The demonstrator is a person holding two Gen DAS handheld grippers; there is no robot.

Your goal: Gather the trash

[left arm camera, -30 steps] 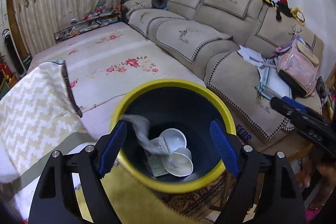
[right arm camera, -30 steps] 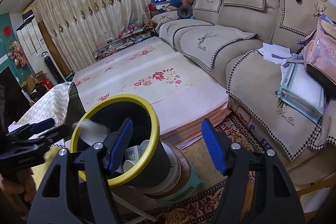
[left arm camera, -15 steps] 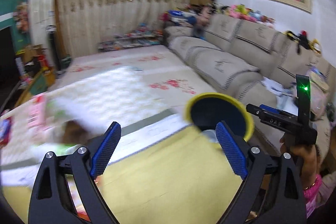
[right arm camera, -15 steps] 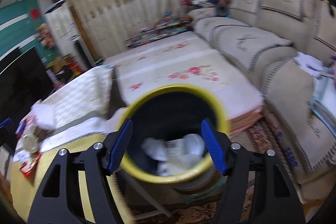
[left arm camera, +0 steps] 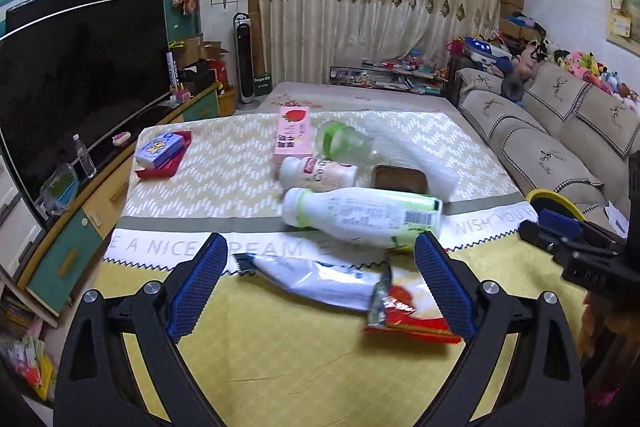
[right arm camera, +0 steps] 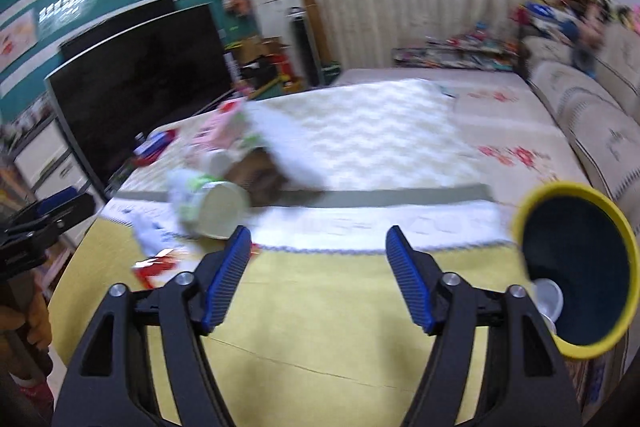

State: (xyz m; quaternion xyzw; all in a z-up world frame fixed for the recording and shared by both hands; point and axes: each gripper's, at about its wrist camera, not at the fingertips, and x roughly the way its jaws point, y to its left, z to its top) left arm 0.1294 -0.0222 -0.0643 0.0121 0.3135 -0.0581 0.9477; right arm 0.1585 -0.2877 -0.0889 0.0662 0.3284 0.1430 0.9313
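Tongs first: the left gripper (left arm camera: 318, 283) is spread wide and holds nothing, its blue pads (left arm camera: 196, 287) hanging above a yellow tablecloth (left arm camera: 280, 347). Between the pads lies a flattened white wrapper (left arm camera: 316, 279), and a red snack packet (left arm camera: 408, 311) sits beside it, partly behind the right-hand pad. Just beyond, a large white bottle with a green label (left arm camera: 360, 217) lies on its side. Behind it a smaller white bottle (left arm camera: 318, 175) also lies flat, near a clear bottle with a green cap (left arm camera: 344, 143), an upright pink carton (left arm camera: 293, 135) and a brown tray (left arm camera: 399, 179). Farther left is a blue packet on a red one (left arm camera: 160, 151).

The right gripper (right arm camera: 318, 275) is likewise spread wide and empty, over the same yellow cloth. Its view is blurred. The big bottle's base (right arm camera: 220, 207) shows just past its left pad, with the red packet (right arm camera: 156, 263) to the left. At the right edge stands the yellow-rimmed bin (right arm camera: 576, 263), dark inside, with a pale cup (right arm camera: 548, 297) visible in it. The bin's rim (left arm camera: 554, 199) also peeks in at the far right of the left view, near a sofa (left arm camera: 560, 131).
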